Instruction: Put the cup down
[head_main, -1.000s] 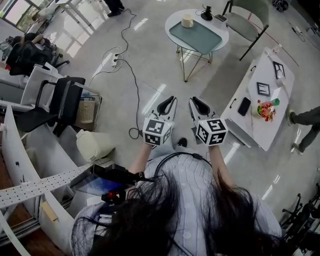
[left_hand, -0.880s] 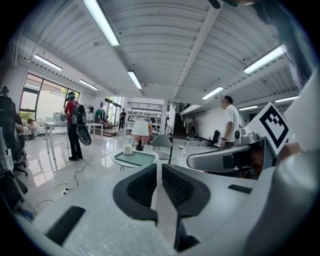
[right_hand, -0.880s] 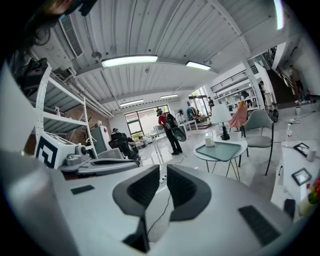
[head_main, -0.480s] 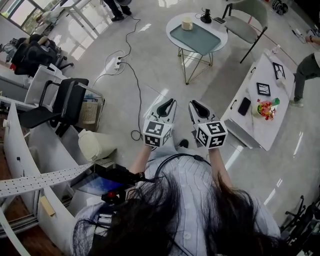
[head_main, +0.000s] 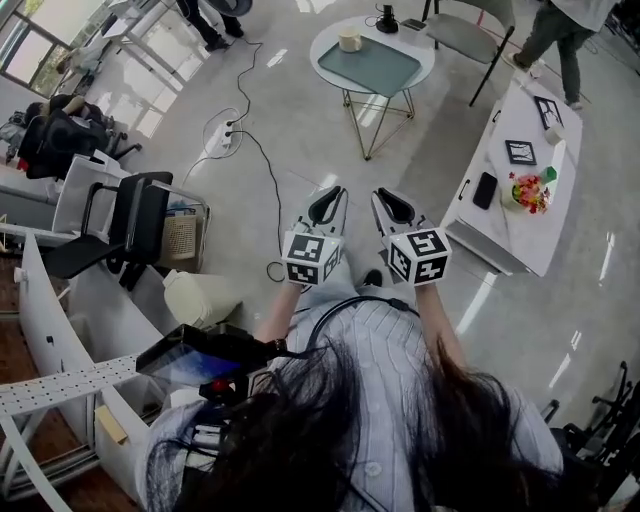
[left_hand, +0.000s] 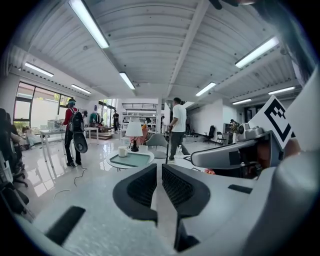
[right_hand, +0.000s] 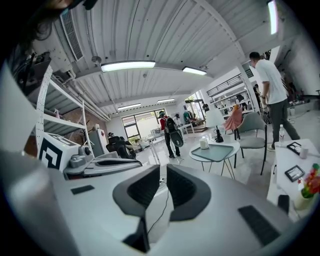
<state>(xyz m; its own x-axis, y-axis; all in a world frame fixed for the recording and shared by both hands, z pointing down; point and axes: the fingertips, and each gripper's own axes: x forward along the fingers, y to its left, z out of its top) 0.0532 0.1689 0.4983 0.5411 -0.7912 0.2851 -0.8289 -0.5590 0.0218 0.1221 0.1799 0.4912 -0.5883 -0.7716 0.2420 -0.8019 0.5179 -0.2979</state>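
Note:
A cream cup (head_main: 349, 41) stands on the far side of a round white table (head_main: 425, 62), on the edge of its teal mat, several steps ahead of me. It also shows small in the left gripper view as the cup (left_hand: 122, 151) and in the right gripper view as the cup (right_hand: 204, 144). My left gripper (head_main: 330, 197) and right gripper (head_main: 381, 200) are held side by side at waist height over the floor, pointing toward that table. Both are shut with nothing between the jaws, as seen on the left gripper (left_hand: 159, 172) and the right gripper (right_hand: 163, 175).
A black lamp (head_main: 387, 17) and a grey chair (head_main: 465, 35) are by the round table. A long white table (head_main: 500, 235) at the right carries a phone, frames and flowers. A cable and power strip (head_main: 222, 135) lie on the floor. Black office chairs (head_main: 130, 215) stand left. A person (head_main: 560, 30) walks at top right.
The round table and cup have slid up and left in the head view as I move. A person has walked from the right edge to the top right. Both grippers stay shut.

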